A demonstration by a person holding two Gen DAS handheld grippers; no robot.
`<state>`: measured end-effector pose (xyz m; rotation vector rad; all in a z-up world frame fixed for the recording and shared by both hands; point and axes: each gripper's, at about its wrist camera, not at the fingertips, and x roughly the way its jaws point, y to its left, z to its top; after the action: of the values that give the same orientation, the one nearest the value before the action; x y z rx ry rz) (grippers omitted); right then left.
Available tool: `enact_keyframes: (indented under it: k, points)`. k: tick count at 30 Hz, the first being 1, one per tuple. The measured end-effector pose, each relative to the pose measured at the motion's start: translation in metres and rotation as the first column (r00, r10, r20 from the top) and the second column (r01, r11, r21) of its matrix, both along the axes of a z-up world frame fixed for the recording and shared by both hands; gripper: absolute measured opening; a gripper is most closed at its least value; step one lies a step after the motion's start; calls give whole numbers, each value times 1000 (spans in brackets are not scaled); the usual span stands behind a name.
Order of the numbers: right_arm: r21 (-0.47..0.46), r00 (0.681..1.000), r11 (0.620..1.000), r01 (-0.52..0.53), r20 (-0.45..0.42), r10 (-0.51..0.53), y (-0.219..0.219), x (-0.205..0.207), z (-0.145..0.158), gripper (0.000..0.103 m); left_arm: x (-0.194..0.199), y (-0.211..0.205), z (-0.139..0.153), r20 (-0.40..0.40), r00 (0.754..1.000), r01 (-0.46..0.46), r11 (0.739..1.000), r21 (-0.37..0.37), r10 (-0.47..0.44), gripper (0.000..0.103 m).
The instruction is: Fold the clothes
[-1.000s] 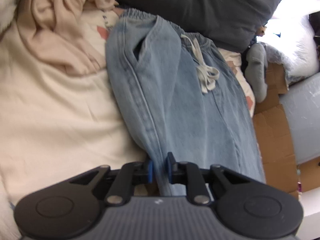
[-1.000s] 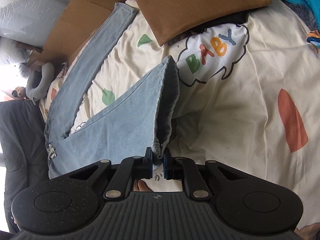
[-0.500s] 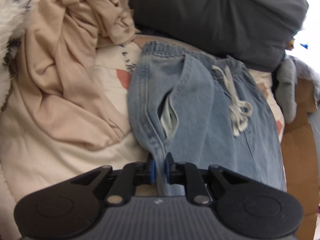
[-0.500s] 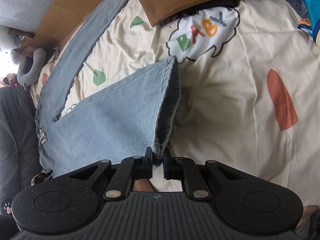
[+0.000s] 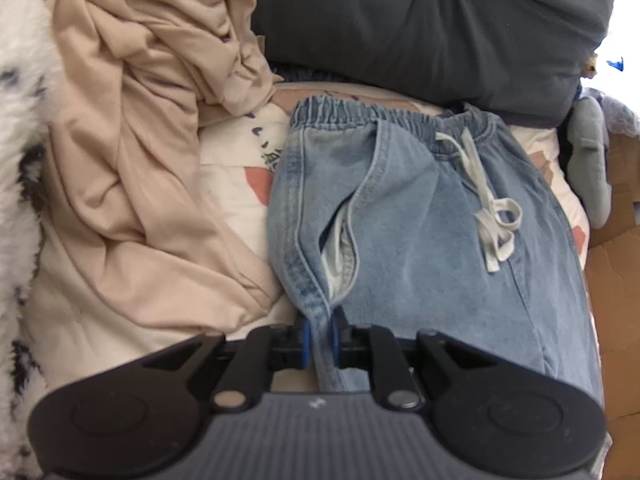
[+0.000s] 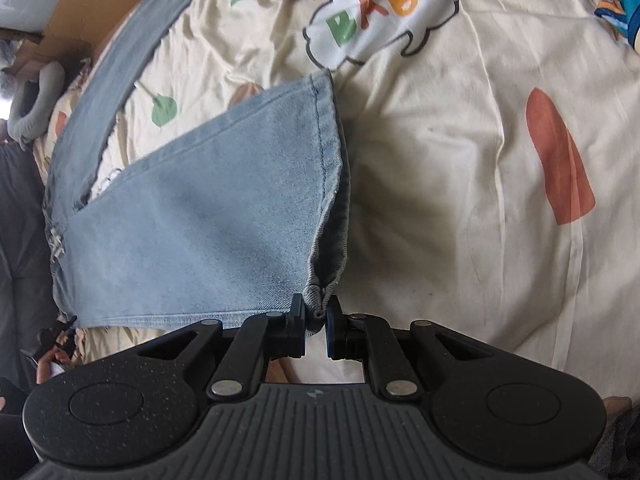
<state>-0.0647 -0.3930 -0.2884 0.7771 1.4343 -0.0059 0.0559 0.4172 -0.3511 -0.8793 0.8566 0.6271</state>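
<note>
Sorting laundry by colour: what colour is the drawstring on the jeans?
Off-white, pale grey in shade; the drawstring shows best in the left wrist view, against the light-blue jeans.

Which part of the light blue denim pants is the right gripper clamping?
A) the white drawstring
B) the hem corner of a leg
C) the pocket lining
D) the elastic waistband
B: the right gripper pinches the stitched hem corner of the light blue denim pants leg.

A home bedroom: printed bedsheet (image 6: 460,152), dark pillow (image 5: 420,28), strewn clothes.
</note>
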Motion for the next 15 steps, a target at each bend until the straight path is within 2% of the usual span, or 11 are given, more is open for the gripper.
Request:
enact_keyframes:
  k: [9, 12, 15]
  points:
    - [-1, 998, 1000, -8, -65, 8, 3, 2, -28, 8, 20, 17, -10, -46, 999, 10, 1000, 27, -9, 18]
    - [4, 996, 1000, -11, -85, 12, 4, 3, -38, 8, 17, 27, -6, -2, 999, -41, 999, 27, 42, 18]
    - [6, 994, 1000, -24, -105, 25, 6, 5, -46, 8, 20, 32, -3, -20, 1000, -4, 999, 45, 4, 18]
